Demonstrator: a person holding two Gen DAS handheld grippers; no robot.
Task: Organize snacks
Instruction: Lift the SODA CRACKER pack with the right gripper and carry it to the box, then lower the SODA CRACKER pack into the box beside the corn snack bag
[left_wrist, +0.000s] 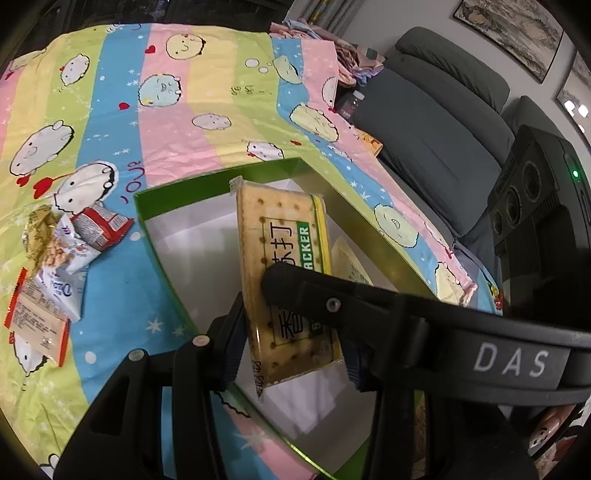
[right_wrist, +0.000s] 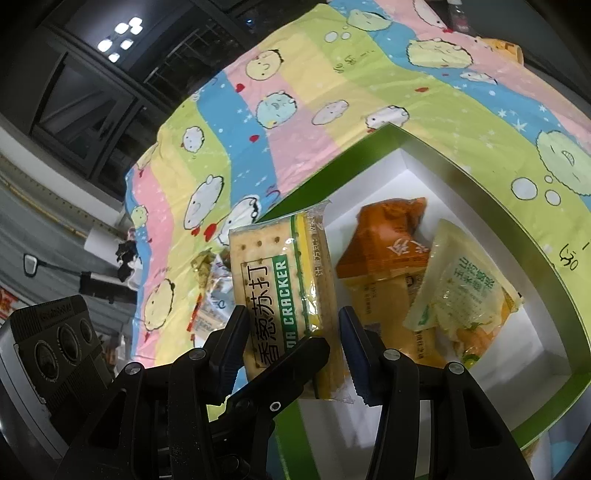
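Right wrist view: one cracker packet (right_wrist: 284, 295) is pinched by both grippers (right_wrist: 293, 345); two packets (right_wrist: 388, 266) lie right, inside one box (right_wrist: 546, 243).

The other gripper's black finger (left_wrist: 295, 284) crosses the cracker packet (left_wrist: 284, 258) and covers part of its print. Behind the packet, the yellow wrapper (left_wrist: 349, 262) shows only an edge (its label unreadable). The loose snacks (right_wrist: 210, 284) outside the box are mostly hidden in the right wrist view.

- Soda cracker packs (right_wrist: 284, 295): 1
- Green boxes (right_wrist: 546, 266): 1
- Snack packets inside box: 2, orange (right_wrist: 384, 254), pale yellow (right_wrist: 461, 288)
- Loose packets on cloth (left_wrist: 55, 266): several, count unclear
- Grippers: 2, left (left_wrist: 291, 350), right (right_wrist: 291, 343)
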